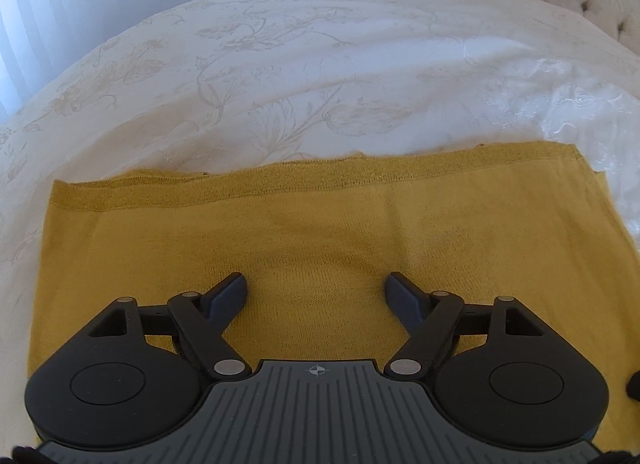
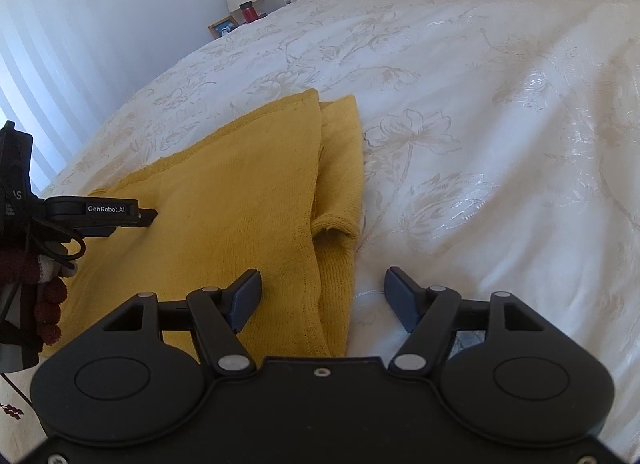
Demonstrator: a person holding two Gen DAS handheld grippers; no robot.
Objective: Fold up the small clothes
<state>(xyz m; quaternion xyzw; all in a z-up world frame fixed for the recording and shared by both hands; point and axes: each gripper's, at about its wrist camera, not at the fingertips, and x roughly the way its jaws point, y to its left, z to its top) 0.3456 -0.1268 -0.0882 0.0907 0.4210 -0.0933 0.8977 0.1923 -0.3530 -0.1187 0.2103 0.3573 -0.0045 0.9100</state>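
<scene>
Lying flat on the white floral bedspread (image 1: 304,64), the mustard-yellow knitted garment (image 1: 304,232) is partly folded, its ribbed hem at the far side. Left tongs (image 1: 316,290) hover wide open above its middle, holding nothing. Right tongs (image 2: 322,292) are wide open too, straddling its right edge, empty.

Left claw (image 1: 316,288) spread wide above yellow knit garment (image 1: 320,232), flat on bedspread (image 1: 320,64).

A bed (image 1: 320,44) with a white floral-embroidered bedspread carries a mustard-yellow knit sweater (image 1: 280,232), lying flat and partly folded.
</scene>
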